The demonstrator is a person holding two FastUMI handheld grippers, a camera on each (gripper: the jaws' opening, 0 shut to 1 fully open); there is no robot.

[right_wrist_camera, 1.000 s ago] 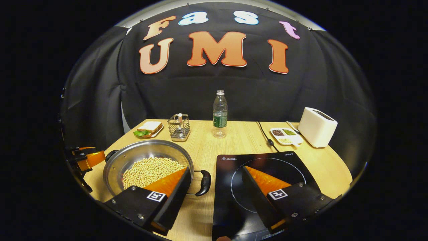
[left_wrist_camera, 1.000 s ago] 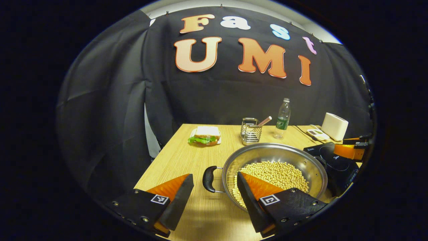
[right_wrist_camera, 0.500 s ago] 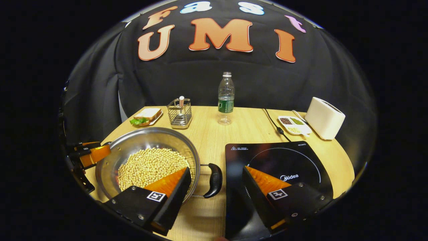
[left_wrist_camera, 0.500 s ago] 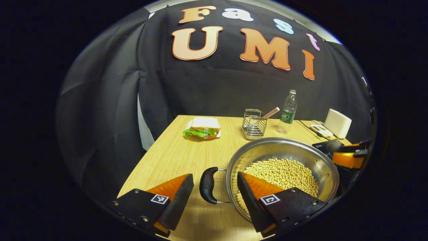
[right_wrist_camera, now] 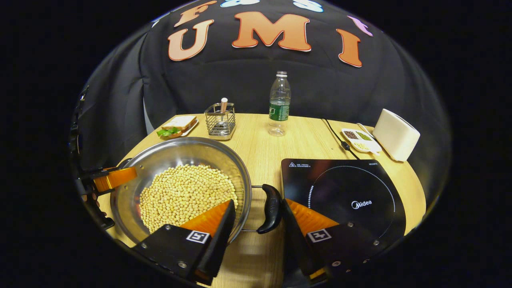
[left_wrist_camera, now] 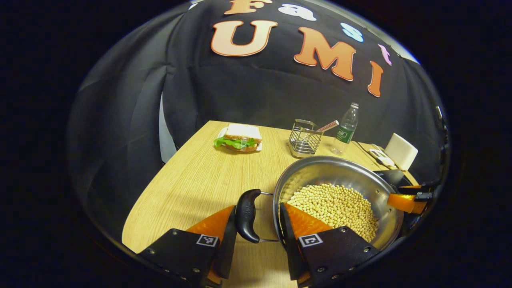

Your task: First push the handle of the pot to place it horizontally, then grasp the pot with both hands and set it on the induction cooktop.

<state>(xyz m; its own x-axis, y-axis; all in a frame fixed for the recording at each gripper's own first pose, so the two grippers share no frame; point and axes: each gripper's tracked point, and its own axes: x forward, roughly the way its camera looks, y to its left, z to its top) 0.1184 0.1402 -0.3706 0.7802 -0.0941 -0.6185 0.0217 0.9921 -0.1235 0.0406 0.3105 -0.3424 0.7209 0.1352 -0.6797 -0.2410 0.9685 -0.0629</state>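
Wooden table (right_wrist_camera: 304,148), black cloth wall (right_wrist_camera: 240,80)

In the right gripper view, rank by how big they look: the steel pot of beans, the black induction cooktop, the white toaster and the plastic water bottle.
1. Steel pot and black induction cooktop: alike, both near the camera.
2. White toaster.
3. Plastic water bottle.
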